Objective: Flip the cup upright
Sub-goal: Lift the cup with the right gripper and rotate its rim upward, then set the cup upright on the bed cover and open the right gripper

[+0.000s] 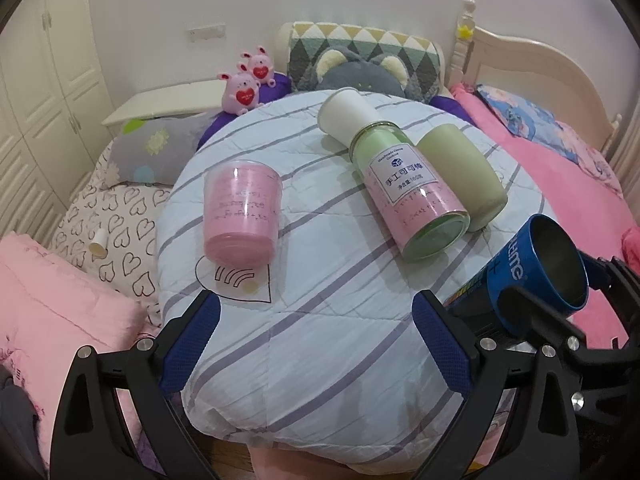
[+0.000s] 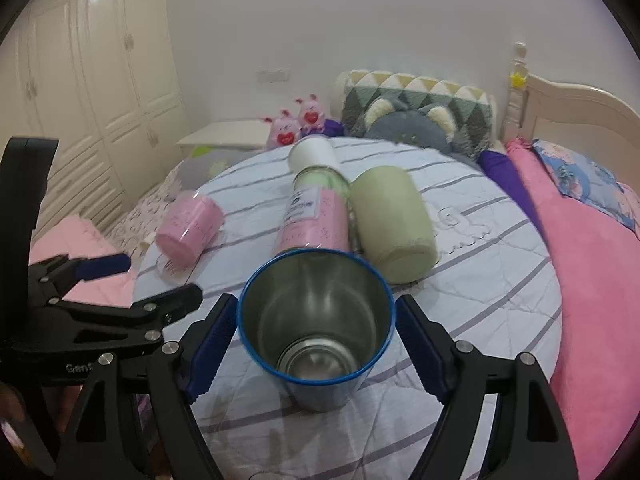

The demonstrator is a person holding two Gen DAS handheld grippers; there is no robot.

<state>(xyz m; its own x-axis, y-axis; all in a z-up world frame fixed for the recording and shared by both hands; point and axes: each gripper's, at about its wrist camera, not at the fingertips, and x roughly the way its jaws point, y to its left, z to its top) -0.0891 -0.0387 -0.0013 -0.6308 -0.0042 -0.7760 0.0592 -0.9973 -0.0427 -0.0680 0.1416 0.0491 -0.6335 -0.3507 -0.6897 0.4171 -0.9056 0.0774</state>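
A blue metal cup (image 2: pixel 316 332) with a steel inside stands mouth up, tilted toward the camera, on a round striped cushion (image 2: pixel 480 280). My right gripper (image 2: pixel 316 354) is open, with its blue pads on either side of the cup and a gap at each side. The cup shows at the right edge of the left wrist view (image 1: pixel 536 268), with the right gripper around it. My left gripper (image 1: pixel 316 344) is open and empty above the cushion's (image 1: pixel 320 320) near edge, to the left of the cup.
On the cushion lie a pink cup (image 1: pixel 242 216), a green and pink bottle with a white cap (image 1: pixel 400 176) and a pale green cup (image 1: pixel 460 172). Pillows, plush toys (image 1: pixel 244 84) and a pink blanket (image 1: pixel 560 176) surround the cushion. A headboard (image 2: pixel 580 116) stands at the back right.
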